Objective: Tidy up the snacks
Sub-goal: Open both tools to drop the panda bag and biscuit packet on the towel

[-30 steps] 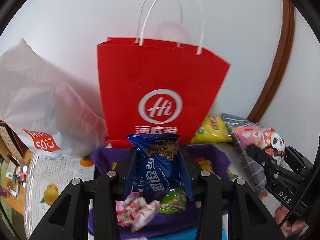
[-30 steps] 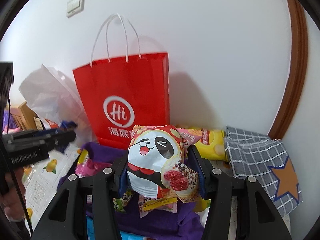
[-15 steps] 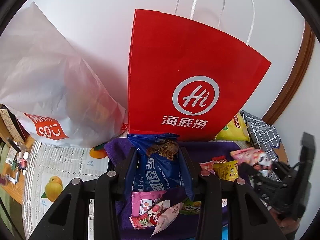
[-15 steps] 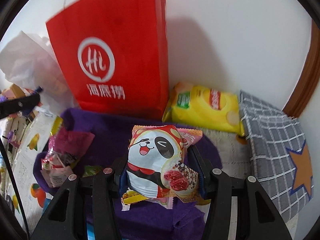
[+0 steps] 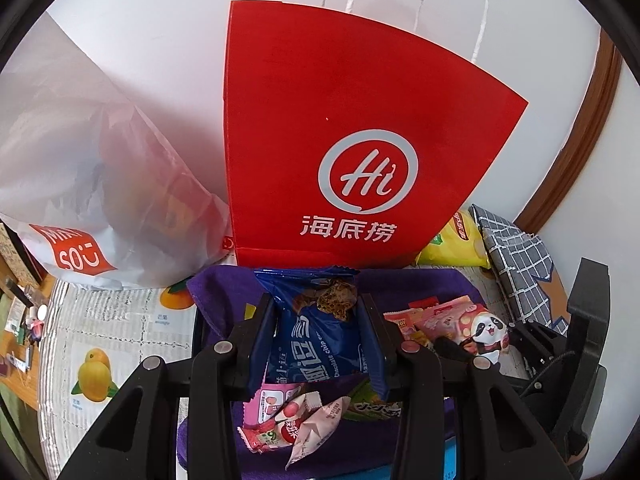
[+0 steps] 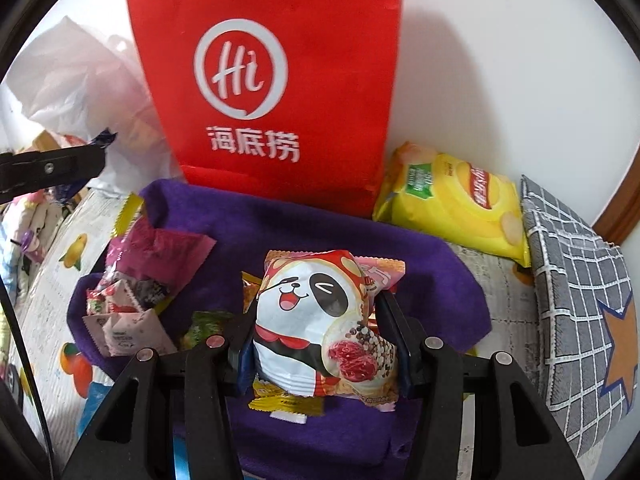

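My left gripper (image 5: 316, 320) is shut on a blue chocolate chip cookie packet (image 5: 316, 340), held above the purple cloth (image 5: 420, 284) in front of the red paper bag (image 5: 352, 140). My right gripper (image 6: 320, 328) is shut on a white panda snack packet (image 6: 316, 320), low over the purple cloth (image 6: 280, 232); it also shows in the left wrist view (image 5: 480, 328). Several small pink and green snack packets (image 5: 296, 428) lie on the cloth, seen in the right wrist view at the left (image 6: 132, 300).
A white plastic bag (image 5: 80, 168) stands left of the red bag (image 6: 272, 80). A yellow chip bag (image 6: 452, 204) and a grey checked cloth pouch (image 6: 580, 300) lie at the right by the wall. A fruit-print mat (image 5: 104, 340) covers the table.
Both grippers have moved forward and down toward the red bag and purple cloth, still holding their packets. The right gripper has dropped lowest, close over the cloth.
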